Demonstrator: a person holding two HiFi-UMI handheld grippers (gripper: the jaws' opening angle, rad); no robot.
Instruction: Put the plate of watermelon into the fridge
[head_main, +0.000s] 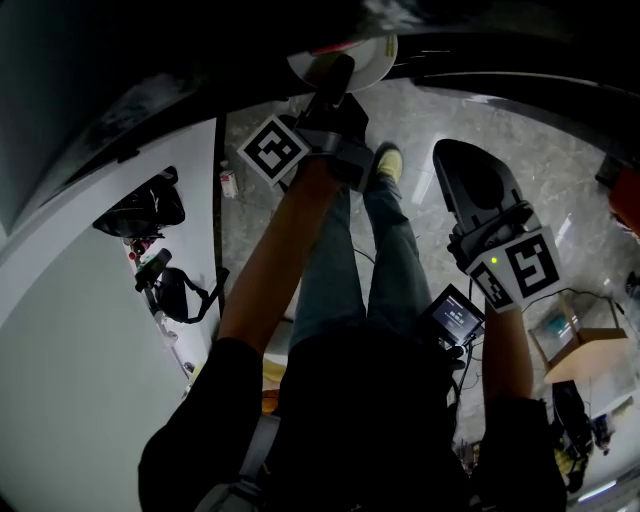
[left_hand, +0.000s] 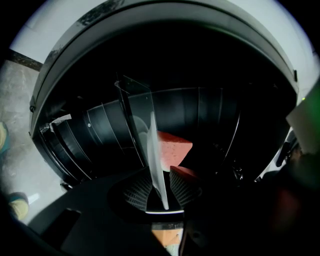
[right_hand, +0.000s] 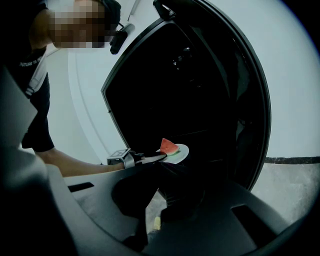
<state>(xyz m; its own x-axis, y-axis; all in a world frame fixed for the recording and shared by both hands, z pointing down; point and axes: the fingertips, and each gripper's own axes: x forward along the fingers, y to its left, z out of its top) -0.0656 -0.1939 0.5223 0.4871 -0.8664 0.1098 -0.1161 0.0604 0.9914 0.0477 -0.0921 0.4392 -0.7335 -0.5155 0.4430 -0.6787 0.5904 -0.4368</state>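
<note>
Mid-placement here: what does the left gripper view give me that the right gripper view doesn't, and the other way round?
Only the left gripper view: the plate edge-on, its rim between that gripper's jaws, and the inside of the fridge, dark and ribbed, close up. Only the right gripper view: the left gripper from the side, the person's forearm, the plate lying level at the fridge's opening, and the white wall. Both: plate, watermelon, open fridge.
</note>
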